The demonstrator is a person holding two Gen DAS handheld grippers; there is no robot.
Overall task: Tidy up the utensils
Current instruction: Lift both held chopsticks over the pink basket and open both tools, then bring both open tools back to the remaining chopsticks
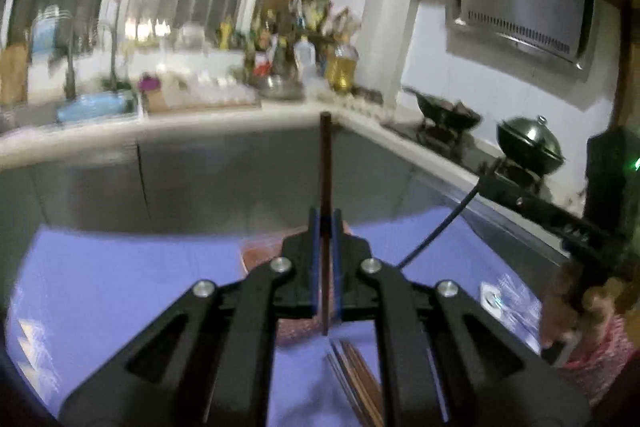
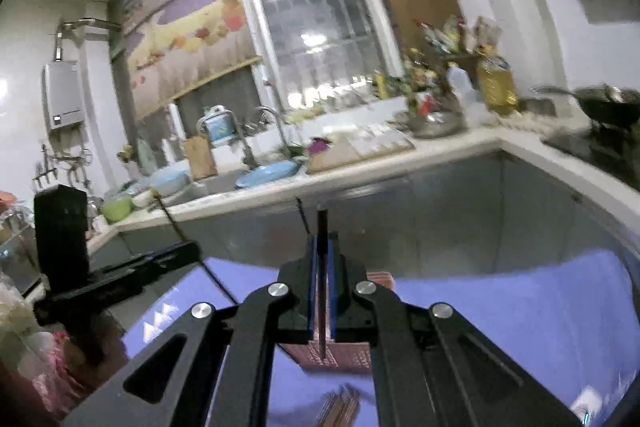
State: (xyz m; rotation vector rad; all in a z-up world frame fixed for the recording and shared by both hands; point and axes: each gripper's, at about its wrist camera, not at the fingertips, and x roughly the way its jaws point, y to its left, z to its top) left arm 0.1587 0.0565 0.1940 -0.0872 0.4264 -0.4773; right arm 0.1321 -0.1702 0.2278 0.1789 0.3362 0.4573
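Both tongs, left tongs point(image 1: 326, 227) and right tongs point(image 2: 322, 251), raised level, each pinching an upright chopstick point(image 1: 326, 163).

No text, brand or number can be read in either view. The labels on the blurred cluster of bottles point(image 1: 304, 39) beyond the fingers perhaps carry print, but none is legible.

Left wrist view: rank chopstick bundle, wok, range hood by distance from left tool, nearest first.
From the left tool:
1. Chopstick bundle, on the purple cloth just beneath it.
2. Wok, on the stove, right.
3. Range hood, on the wall, upper right.
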